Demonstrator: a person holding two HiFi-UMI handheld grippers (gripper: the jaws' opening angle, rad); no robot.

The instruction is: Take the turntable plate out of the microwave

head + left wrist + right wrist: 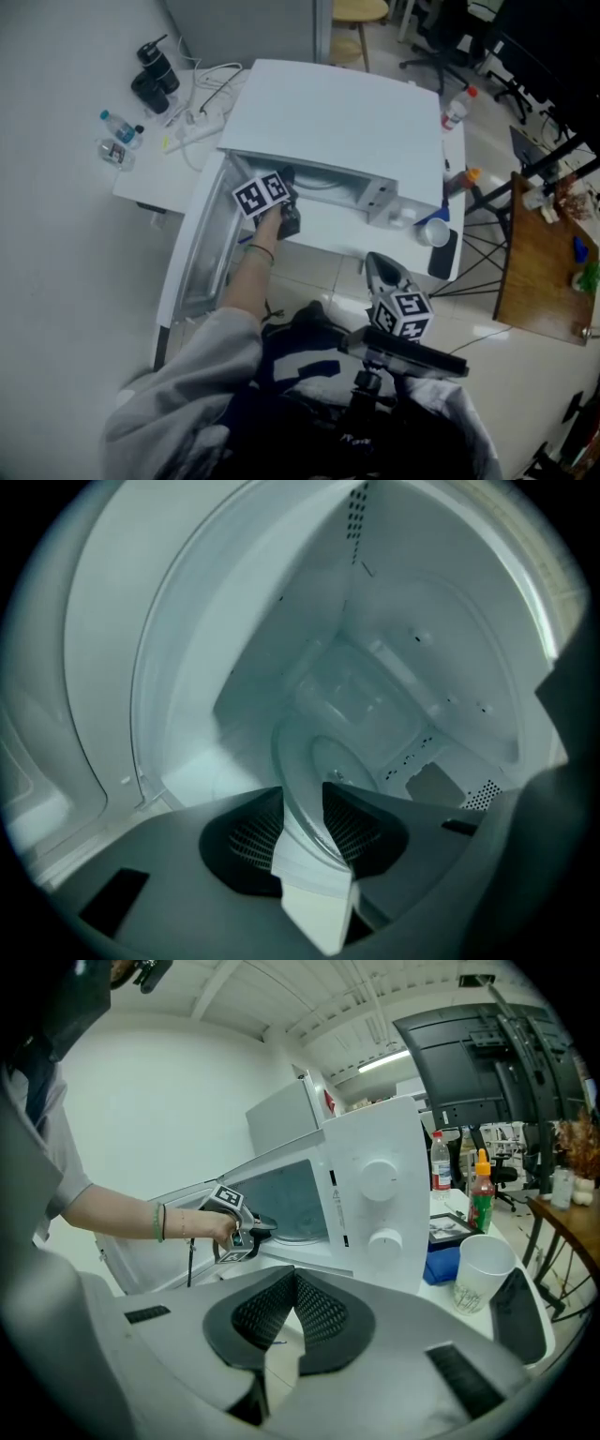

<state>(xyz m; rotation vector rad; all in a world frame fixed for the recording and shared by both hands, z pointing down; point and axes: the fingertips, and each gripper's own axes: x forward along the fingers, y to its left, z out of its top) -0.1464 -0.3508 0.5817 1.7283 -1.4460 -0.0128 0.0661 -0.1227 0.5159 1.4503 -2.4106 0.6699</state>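
On the far left of the white desk (150, 187) stand a small clear water bottle (120, 127) and a black flask (155, 73); what they hold cannot be made out. Beside them the white microwave (347, 122) stands with its door (192, 253) swung wide to the left.

The left gripper (302, 791) reaches into the microwave's opening. Its jaws are spread. The glass turntable plate (345, 761) lies on the floor of the microwave's cavity, and its near rim shows in the gap between the pads. Whether the pads touch the rim cannot be told.

The right gripper (292, 1283) is held back near the person's body, outside the microwave, with its jaws pressed together and nothing between them.

To the right of the microwave, on the desk, a white cup (433, 232) stands upright near a blue box (441, 1260). Behind them are a clear bottle with a red cap (455, 110) and a green bottle with an orange cap (481, 1194).
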